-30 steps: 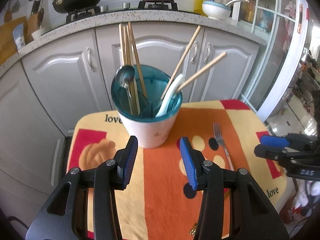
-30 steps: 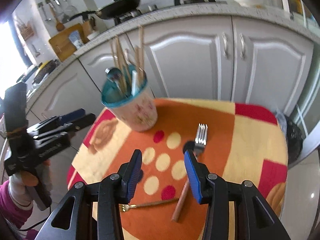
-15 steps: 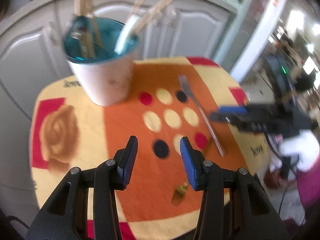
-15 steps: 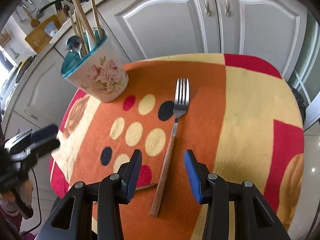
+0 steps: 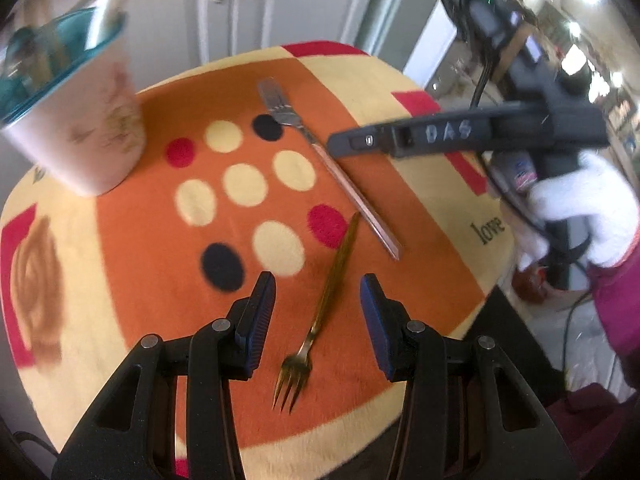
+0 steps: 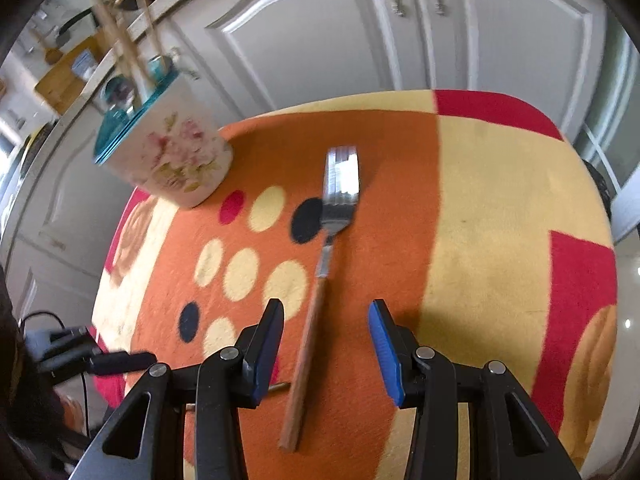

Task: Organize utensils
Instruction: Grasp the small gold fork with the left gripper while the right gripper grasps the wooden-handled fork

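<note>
Left gripper (image 5: 318,312) hung over the near edge of the table (image 5: 432,92), its blue-padded jaws apart and clamping nothing; between them lay the gold fork (image 5: 316,312), tines toward the near edge, handle running inward. Right gripper (image 6: 326,344) stood likewise with jaws apart, straddling without touching the handle of the wooden-handled fork (image 6: 320,280), whose steel tines pointed toward the far edge. The two forks lay close together near the table's middle, their handle ends almost meeting. The utensil holder (image 6: 172,156), a floral cup with a teal rim holding chopsticks and a spoon, stood at the far left corner. A white-gloved hand (image 5: 576,216) carried the right gripper beyond the right edge.
</note>
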The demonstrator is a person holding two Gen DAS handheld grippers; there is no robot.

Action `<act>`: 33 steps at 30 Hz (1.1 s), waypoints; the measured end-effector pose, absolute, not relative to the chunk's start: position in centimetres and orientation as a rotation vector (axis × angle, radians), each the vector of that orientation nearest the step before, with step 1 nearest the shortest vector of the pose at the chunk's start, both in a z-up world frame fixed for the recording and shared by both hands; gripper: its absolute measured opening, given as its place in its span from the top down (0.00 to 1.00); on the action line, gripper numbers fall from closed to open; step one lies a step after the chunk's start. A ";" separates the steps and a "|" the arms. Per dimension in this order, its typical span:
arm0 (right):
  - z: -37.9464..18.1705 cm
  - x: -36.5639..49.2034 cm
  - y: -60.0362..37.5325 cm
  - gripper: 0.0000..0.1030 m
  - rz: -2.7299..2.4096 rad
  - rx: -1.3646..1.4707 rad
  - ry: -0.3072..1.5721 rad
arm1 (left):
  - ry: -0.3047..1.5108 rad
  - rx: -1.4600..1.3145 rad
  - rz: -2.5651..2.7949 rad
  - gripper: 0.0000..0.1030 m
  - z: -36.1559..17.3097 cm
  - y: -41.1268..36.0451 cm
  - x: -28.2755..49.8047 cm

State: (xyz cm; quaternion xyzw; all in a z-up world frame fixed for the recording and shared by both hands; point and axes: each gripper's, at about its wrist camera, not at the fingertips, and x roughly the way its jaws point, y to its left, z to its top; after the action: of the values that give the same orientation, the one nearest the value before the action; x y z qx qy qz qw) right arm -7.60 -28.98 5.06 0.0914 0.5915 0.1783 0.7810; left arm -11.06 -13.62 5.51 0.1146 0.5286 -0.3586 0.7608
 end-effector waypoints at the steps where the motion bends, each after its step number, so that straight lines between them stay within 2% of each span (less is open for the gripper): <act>1: 5.1 -7.5 -29.4 0.59 0.376 0.213 1.278 | 1.154 0.260 -0.794 0.58 5.3 -14.2 -10.9; 5: 5.7 -7.6 -30.9 0.59 0.363 0.236 1.274 | 1.163 0.381 -0.829 0.60 4.0 -17.2 -10.2; 8: 6.1 -7.9 -31.3 0.59 0.360 0.221 1.270 | 1.170 0.431 -0.820 0.76 3.2 -18.7 -9.5; 10: 6.3 -8.0 -31.6 0.59 0.361 0.230 1.268 | 1.157 0.442 -0.823 0.81 3.3 -19.2 -9.1; 11: 6.2 -8.0 -31.8 0.59 0.361 0.235 1.267 | 1.154 0.454 -0.817 0.91 3.3 -19.5 -8.9; 12: 6.2 -8.0 -31.8 0.59 0.361 0.236 1.268 | 1.151 0.456 -0.806 0.95 3.3 -19.5 -8.8; 24: 5.0 -6.3 -29.2 0.59 0.400 0.190 1.282 | 1.166 0.104 -0.565 0.96 4.5 -9.2 -4.0; 33: 4.3 -4.8 -27.2 0.59 0.407 0.124 1.304 | 1.130 0.002 -0.548 0.96 6.2 -6.7 -4.3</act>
State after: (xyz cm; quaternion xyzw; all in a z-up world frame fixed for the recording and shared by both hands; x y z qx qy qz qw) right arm -4.83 -27.20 4.35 0.0572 0.6022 0.1878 0.7738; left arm -4.32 -6.72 6.20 0.0008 0.5286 -0.2565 0.8092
